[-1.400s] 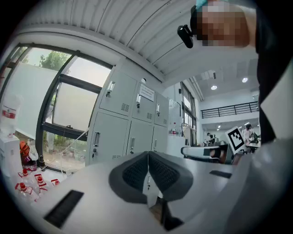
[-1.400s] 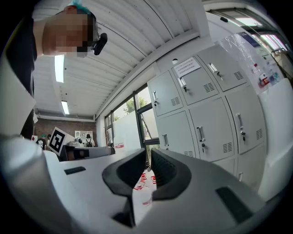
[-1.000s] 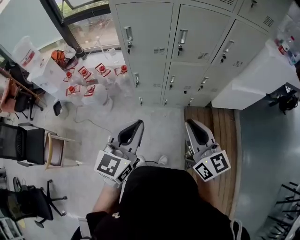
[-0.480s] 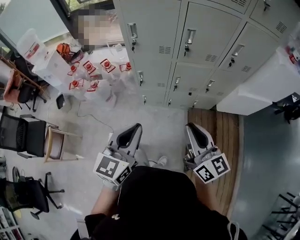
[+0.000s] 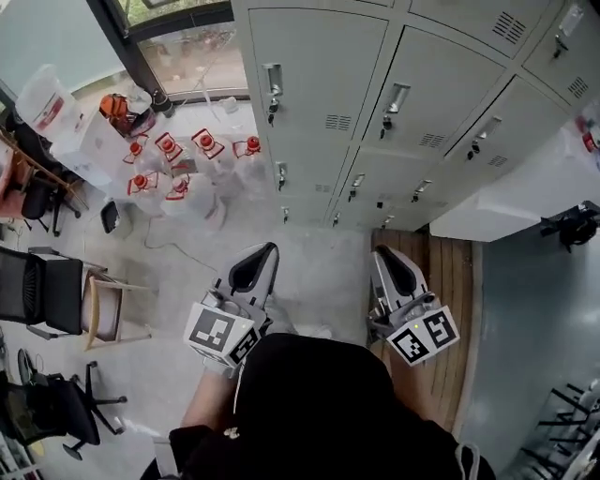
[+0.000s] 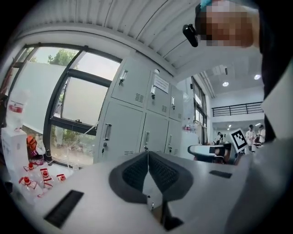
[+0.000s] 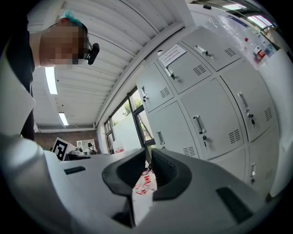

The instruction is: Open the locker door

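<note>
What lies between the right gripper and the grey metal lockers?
Nothing: in the head view only bare wooden floorboards separate the right gripper from the grey metal lockers.

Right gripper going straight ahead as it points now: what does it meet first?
Right gripper would likely reach the lockers first; nothing shows in between, though depth is unclear.

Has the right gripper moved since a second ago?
Yes. The right gripper has edged forward: the gap to the bottom locker row is a little narrower.

Upper lockers cut off by top edge, door notice too small to read
</note>
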### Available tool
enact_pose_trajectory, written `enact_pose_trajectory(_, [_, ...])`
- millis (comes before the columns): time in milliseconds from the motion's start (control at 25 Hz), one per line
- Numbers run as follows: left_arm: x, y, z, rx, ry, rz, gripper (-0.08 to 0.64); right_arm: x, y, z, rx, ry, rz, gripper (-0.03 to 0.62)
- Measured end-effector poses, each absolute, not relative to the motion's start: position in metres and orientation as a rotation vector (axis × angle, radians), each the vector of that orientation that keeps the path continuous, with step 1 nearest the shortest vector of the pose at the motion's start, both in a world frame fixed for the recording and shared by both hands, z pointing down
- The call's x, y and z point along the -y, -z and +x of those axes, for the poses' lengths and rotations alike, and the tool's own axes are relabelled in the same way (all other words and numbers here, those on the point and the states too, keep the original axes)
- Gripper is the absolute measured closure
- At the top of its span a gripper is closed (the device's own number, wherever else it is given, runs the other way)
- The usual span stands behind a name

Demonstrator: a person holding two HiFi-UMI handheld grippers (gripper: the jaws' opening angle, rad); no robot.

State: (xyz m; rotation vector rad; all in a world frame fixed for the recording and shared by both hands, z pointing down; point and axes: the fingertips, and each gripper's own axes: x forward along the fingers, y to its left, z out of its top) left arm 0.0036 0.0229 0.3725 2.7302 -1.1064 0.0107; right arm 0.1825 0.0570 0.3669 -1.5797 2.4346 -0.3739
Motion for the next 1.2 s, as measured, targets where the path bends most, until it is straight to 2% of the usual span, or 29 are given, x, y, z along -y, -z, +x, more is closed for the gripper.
enact_pose_trajectory(560, [0.126, -0.369, -0.144, 1.122, 0.004, 2.721, 0.537, 0.133, -0.362, 0.069, -2.495, 0.337, -1.664, 0.538])
enact_pose_trajectory(880, [0.159, -0.39, -0.199, 1.215, -0.053, 2.664, 0.537, 0.215, -0.395, 0.068, -2.358, 0.599, -1.681, 0.537])
enact_pose_trajectory(960, [0.166, -0.393, -0.205, 1.228, -0.059, 2.646, 0.537, 0.232, -0.404, 0.069, -2.353, 0.632, -1.697, 0.524])
enact_pose_trajectory(1040, [0.174, -0.399, -0.21, 1.244, -0.068, 2.623, 0.537, 0.249, -0.415, 0.07, -2.359, 0.669, -1.707, 0.472])
enact_pose_trajectory(1200, [0.191, -0.411, -0.211, 1.278, -0.107, 2.568, 0.537, 0.278, -0.437, 0.076, -2.364, 0.749, -1.71, 0.449])
